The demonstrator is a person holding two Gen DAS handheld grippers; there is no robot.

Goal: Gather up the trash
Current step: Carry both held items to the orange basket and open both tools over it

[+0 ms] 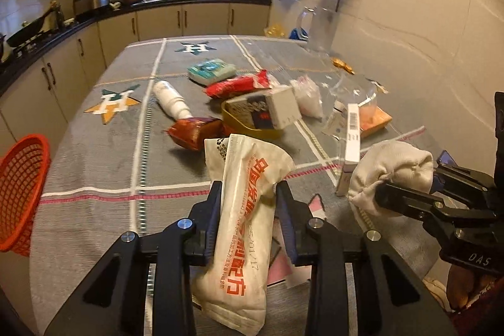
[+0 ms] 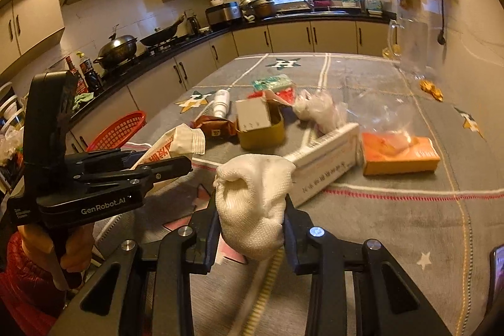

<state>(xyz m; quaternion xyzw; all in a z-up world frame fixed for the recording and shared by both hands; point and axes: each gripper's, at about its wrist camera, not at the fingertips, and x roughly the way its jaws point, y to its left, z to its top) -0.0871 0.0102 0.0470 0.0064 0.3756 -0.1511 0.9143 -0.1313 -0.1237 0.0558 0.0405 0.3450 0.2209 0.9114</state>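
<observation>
Grey tablecloth (image 1: 94,166), kitchen; left tool (image 1: 249,194) grips sachet (image 1: 242,210), right tool (image 2: 252,210) grips cloth (image 2: 255,203).

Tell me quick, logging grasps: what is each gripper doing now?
Left gripper: closed on the white packet.
Right gripper: closed on the white cloth.

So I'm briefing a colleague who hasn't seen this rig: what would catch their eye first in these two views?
Probably the two loads up close: the left gripper clamps a white packet with orange print, and the right gripper clamps a crumpled white cloth. Next, the litter of boxes, wrappers and a white bottle mid-table on the grey tablecloth, and the red basket at its left edge.
</observation>
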